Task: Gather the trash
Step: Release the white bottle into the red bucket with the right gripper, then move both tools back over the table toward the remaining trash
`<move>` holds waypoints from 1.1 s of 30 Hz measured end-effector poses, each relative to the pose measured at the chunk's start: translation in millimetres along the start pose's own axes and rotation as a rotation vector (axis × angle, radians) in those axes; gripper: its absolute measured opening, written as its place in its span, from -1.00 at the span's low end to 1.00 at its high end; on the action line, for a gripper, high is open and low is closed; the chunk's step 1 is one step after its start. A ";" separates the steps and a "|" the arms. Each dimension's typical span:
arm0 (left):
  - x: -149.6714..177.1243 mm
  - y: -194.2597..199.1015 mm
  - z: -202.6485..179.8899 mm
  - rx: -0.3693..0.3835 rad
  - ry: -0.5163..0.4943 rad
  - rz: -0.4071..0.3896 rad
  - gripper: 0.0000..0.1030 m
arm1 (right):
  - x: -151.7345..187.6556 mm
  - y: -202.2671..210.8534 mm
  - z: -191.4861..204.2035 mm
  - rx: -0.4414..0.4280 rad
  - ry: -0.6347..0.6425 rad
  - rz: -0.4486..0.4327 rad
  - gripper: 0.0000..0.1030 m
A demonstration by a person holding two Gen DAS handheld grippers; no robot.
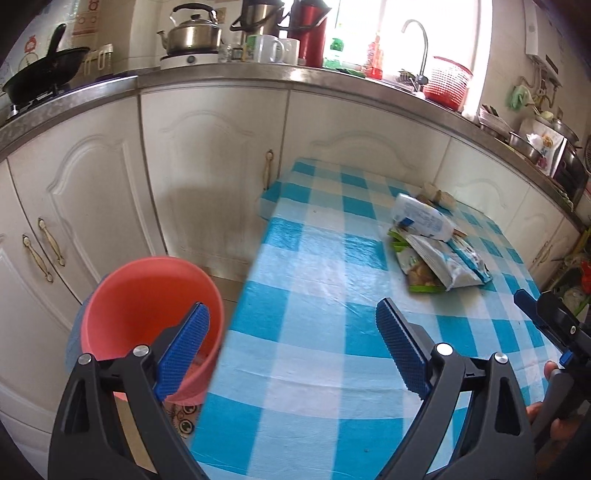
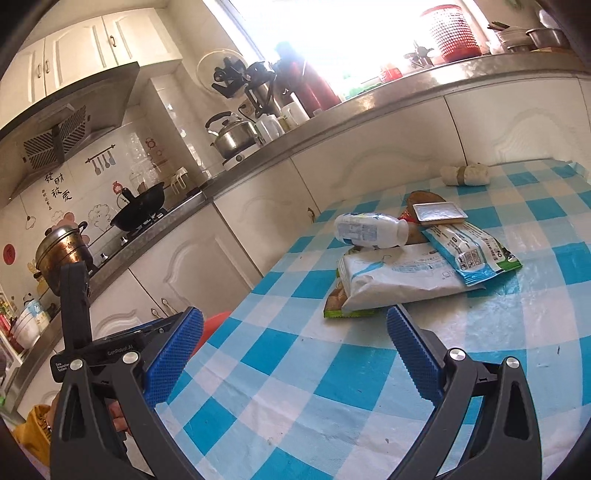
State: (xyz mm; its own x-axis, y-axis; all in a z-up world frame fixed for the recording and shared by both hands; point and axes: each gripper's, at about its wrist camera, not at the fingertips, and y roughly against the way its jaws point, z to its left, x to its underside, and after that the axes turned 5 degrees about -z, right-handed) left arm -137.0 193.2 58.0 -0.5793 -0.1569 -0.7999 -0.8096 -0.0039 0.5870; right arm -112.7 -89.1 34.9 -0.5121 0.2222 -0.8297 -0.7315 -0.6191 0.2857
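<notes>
A pile of trash lies on the blue-checked table (image 1: 314, 332): a white plastic bottle (image 1: 421, 218) on its side, a white wrapper (image 1: 439, 264), a blue-white wrapper (image 1: 474, 260) and a green snack packet (image 1: 417, 277). In the right wrist view the bottle (image 2: 369, 232), white wrapper (image 2: 402, 278), blue-white wrapper (image 2: 469, 251), green packet (image 2: 336, 306) and a small foil-faced box (image 2: 439, 213) show. A red bin (image 1: 147, 314) stands on the floor left of the table. My left gripper (image 1: 291, 350) is open and empty, between bin and table. My right gripper (image 2: 295, 354) is open and empty, short of the pile.
White cabinets (image 1: 207, 177) and a steel counter (image 1: 221, 74) with a kettle (image 1: 192, 33), wok (image 1: 44, 74), flasks and a red basket (image 1: 447, 81) stand behind the table. A rolled cloth bundle (image 2: 465, 174) lies at the table's far edge. The right gripper's tip shows in the left view (image 1: 532, 306).
</notes>
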 end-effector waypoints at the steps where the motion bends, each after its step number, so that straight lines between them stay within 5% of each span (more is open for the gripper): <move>1: 0.5 -1.2 -4.2 0.006 -0.002 0.007 0.79 | -0.1 2.2 -2.2 0.005 -0.002 -0.003 0.91; 18: -5.4 -22.0 -76.1 0.139 -0.087 0.049 0.79 | -15.4 32.2 -59.5 0.038 -0.163 -0.052 0.91; 33: -19.3 -61.5 -103.5 0.257 -0.084 0.081 0.79 | -43.9 7.6 -107.7 0.186 -0.218 0.081 0.91</move>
State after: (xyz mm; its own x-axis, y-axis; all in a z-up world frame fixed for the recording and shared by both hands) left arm -66.2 94.2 50.3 -0.6401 -0.0644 -0.7656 -0.7518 0.2578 0.6069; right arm -47.3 -184.7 21.8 -0.6418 0.3469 -0.6840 -0.7442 -0.4970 0.4463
